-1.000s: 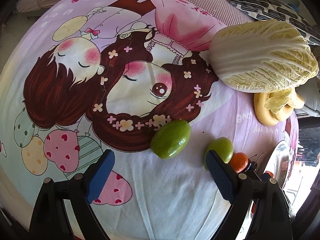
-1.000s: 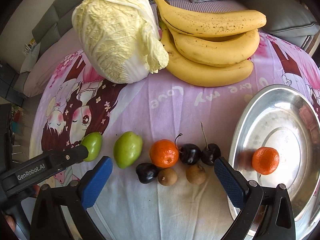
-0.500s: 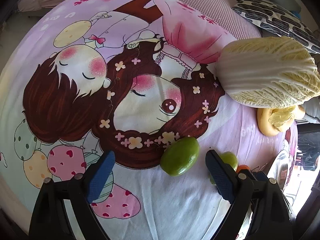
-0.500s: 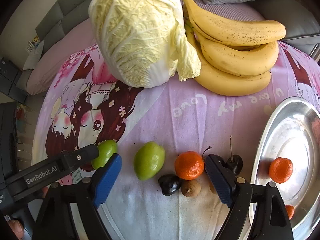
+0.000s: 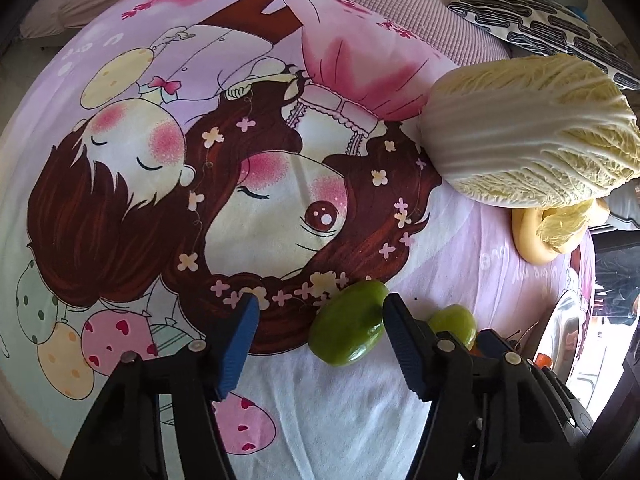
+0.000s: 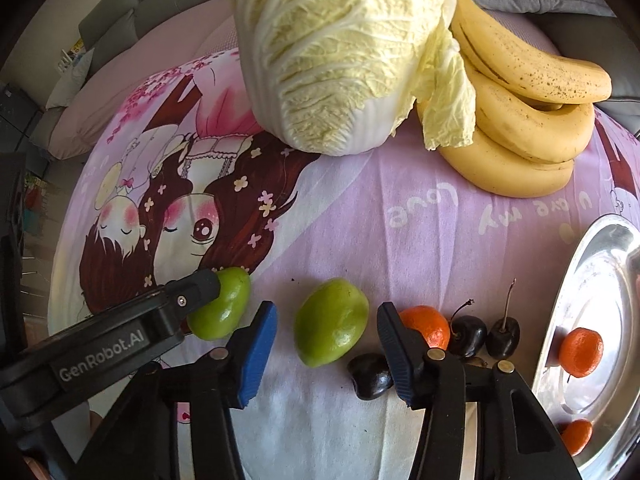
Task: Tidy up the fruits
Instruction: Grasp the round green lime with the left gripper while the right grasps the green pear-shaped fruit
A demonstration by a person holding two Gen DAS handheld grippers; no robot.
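Cartoon-print bedsheet [image 6: 360, 208] with cabbage [image 6: 344, 48], bananas [image 6: 528, 120], green fruits [image 6: 332, 332], steel tray [image 6: 600, 280].

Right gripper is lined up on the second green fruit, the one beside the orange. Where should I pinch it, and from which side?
Pinch the green fruit across its narrower middle, coming straight forward and down with the right gripper. It lies tilted, long axis running up-right, so its flanks roughly face the open blue pads. Watch the right finger: the orange and a dark cherry sit close.

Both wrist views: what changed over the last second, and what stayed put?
Both grippers closed in on the row of fruit. The left gripper now has its open jaws around the leftmost green fruit; the right gripper has swung left to frame the second green fruit. Nothing is gripped. Cabbage, bananas and metal tray have not moved.
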